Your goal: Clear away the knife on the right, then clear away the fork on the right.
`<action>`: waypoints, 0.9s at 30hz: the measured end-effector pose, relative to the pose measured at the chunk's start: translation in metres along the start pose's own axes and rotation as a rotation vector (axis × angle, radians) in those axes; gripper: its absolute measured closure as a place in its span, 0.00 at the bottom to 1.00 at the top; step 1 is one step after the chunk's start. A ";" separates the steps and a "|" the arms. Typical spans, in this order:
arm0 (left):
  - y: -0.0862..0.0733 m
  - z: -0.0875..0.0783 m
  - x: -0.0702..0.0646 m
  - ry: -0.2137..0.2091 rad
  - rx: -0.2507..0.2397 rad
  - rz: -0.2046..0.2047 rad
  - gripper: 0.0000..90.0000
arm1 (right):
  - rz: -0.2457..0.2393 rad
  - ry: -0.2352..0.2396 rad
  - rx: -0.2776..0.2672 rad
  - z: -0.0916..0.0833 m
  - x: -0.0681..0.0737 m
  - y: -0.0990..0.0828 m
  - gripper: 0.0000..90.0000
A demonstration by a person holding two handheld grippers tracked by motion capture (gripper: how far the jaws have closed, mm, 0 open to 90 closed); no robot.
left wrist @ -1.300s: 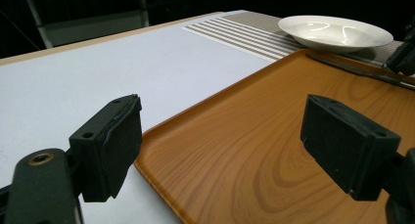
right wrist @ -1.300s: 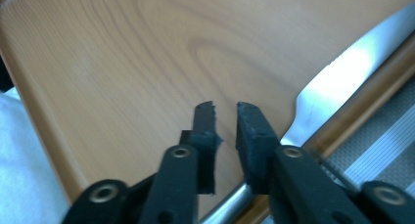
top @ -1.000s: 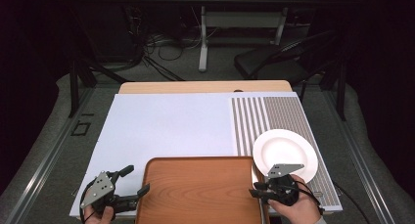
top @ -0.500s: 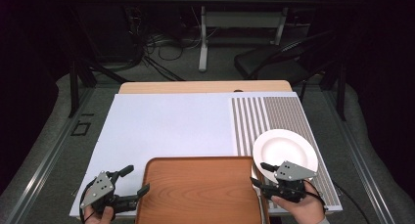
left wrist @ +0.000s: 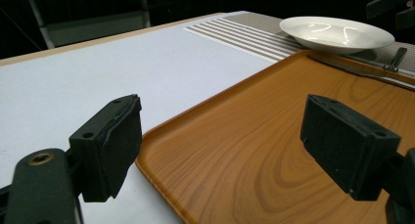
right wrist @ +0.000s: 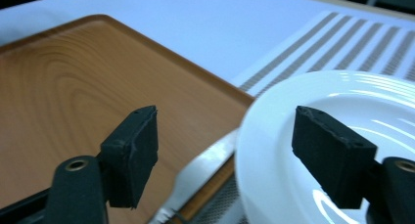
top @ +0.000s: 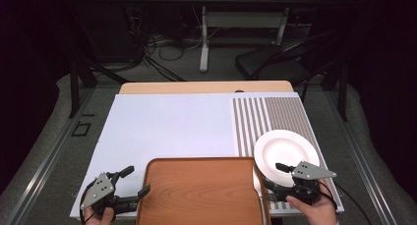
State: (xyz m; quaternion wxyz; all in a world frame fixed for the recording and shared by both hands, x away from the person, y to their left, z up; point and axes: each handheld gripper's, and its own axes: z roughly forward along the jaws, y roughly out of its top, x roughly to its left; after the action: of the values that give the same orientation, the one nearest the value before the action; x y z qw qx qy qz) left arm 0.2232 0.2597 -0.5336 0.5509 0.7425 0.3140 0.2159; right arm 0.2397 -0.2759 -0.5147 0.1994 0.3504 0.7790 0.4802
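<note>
A brown wooden tray (top: 204, 190) lies at the table's near edge, with a white plate (top: 286, 154) just past its right rim. A silver utensil (right wrist: 205, 160) rests along that rim beside the plate (right wrist: 342, 111). My left gripper (top: 135, 182) stands open at the tray's left edge, and its jaws straddle the rim (left wrist: 166, 131) without touching it. My right gripper (top: 275, 177) is open over the gap between the tray (right wrist: 73, 87) and the plate. Its jaws have just been opening, and they press on nothing.
The tray and plate sit on a white mat (top: 172, 126) with a grey striped panel (top: 268, 117) on its right. A strip of wooden tabletop (top: 201, 87) shows behind it. Chairs, table legs and cables stand on the dark floor beyond.
My right gripper has slid to the right, off the tray's right edge toward the plate, and its jaws have spread wider. The left gripper, tray and plate have stayed put.
</note>
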 end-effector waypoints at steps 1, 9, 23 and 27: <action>0.000 0.000 0.000 0.001 -0.001 0.000 0.18 | -0.002 -0.015 -0.002 -0.001 -0.001 -0.001 0.19; 0.000 -0.002 0.001 0.007 -0.016 0.000 0.18 | 0.082 -0.101 -0.019 -0.014 -0.015 -0.014 0.00; -0.002 -0.002 0.002 0.022 -0.028 -0.004 0.18 | 0.054 -0.163 -0.046 -0.030 -0.019 -0.017 0.00; -0.002 -0.001 0.002 0.027 -0.026 -0.013 0.18 | 0.050 -0.163 -0.031 -0.031 -0.020 -0.015 0.00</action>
State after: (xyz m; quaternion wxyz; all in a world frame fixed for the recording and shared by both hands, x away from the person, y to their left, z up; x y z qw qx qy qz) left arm 0.2237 0.2619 -0.5349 0.5576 0.7302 0.3236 0.2264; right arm 0.2275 -0.3139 -0.5146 0.2555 0.4046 0.7435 0.4671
